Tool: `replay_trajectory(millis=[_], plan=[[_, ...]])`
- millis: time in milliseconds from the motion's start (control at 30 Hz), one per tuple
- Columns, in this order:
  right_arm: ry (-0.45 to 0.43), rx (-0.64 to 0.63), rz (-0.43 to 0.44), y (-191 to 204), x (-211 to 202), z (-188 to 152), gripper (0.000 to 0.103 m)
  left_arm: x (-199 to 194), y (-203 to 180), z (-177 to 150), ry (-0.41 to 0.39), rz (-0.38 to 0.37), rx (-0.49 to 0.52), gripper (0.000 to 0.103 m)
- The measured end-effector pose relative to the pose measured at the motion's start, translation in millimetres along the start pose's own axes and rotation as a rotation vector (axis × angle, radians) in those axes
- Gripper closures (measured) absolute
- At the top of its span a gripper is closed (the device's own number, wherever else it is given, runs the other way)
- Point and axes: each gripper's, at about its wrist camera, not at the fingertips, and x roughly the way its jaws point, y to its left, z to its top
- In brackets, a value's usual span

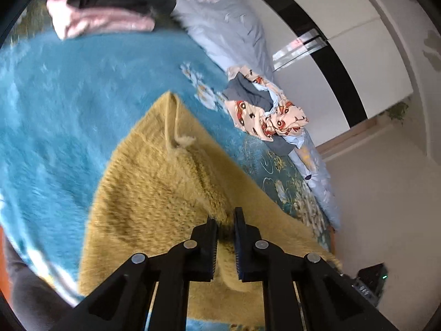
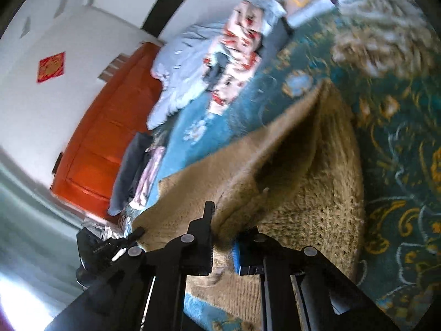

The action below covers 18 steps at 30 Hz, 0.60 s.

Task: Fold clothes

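Left gripper [image 1: 225,222] is pinched on a ridge of the yellow sweater [image 1: 154,193], and the right gripper [image 2: 223,229] is clamped on another edge, lifting it into a tent above the bed. Best play, I'd judge: carry both edges across level and together, lay them down flat, then release. The sweater is fuzzy, thick knit, floppy. Under it lies a plush teal blanket [image 1: 69,96]; beyond, a crumpled printed pile [image 1: 264,110] and pink-and-grey folded clothes [image 1: 104,13].
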Motion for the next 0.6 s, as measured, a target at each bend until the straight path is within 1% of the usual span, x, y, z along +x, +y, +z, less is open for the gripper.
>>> replay_trajectory(millis=[100,200,267,333,433,567,600], plan=[[0.013,-0.056,-0.020,9.3,-11.4,-8.7,0.092,-0.6,4.9,-13.4,0.032,0.066,0.029,0.092],[0.063,-0.102,-0.093,7.9,-6.4,-27.1,0.092,-1.2,9.7,-26.8,0.063,0.132,0.058,0.092],[0.098,-0.114,-0.140,1.2,0.8,-39.6,0.092,7.0,15.5,-36.8,0.097,0.176,0.061,0.092],[0.138,-0.103,-0.182,-8.7,9.7,-50.6,0.092,8.2,20.2,-39.8,0.106,0.188,0.052,0.092],[0.187,-0.069,-0.209,-24.2,19.1,-61.6,0.092,10.0,27.2,-44.2,0.119,0.205,0.038,0.092],[0.219,-0.033,-0.229,-40.5,25.3,-65.5,0.092,12.3,36.4,-50.0,0.137,0.228,0.019,0.092],[0.221,-0.029,-0.229,-41.3,25.1,-65.2,0.092,12.3,38.2,-51.3,0.144,0.224,0.014,0.092]])
